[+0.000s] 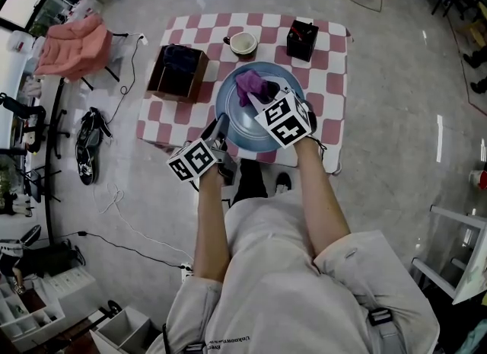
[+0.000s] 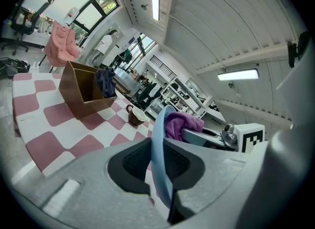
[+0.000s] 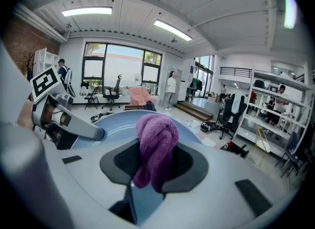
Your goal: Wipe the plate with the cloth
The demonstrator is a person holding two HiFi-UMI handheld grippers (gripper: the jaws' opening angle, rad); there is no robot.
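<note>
A light blue plate (image 1: 242, 120) is held above the near part of the checkered table (image 1: 331, 63). My left gripper (image 1: 219, 133) is shut on the plate's near-left rim (image 2: 160, 161), which runs edge-on between the jaws. My right gripper (image 1: 268, 95) is shut on a purple cloth (image 1: 253, 86) that lies against the plate's upper face. In the right gripper view the cloth (image 3: 156, 144) bunches between the jaws over the plate (image 3: 115, 127). In the left gripper view the cloth (image 2: 183, 123) shows beyond the plate rim.
On the table stand a brown box (image 1: 177, 72) with dark fabric inside, a brown cup (image 1: 243, 44) and a small black box (image 1: 302, 39). A chair with a pink garment (image 1: 72, 46) stands at the left. Cables and shoes (image 1: 87, 145) lie on the floor.
</note>
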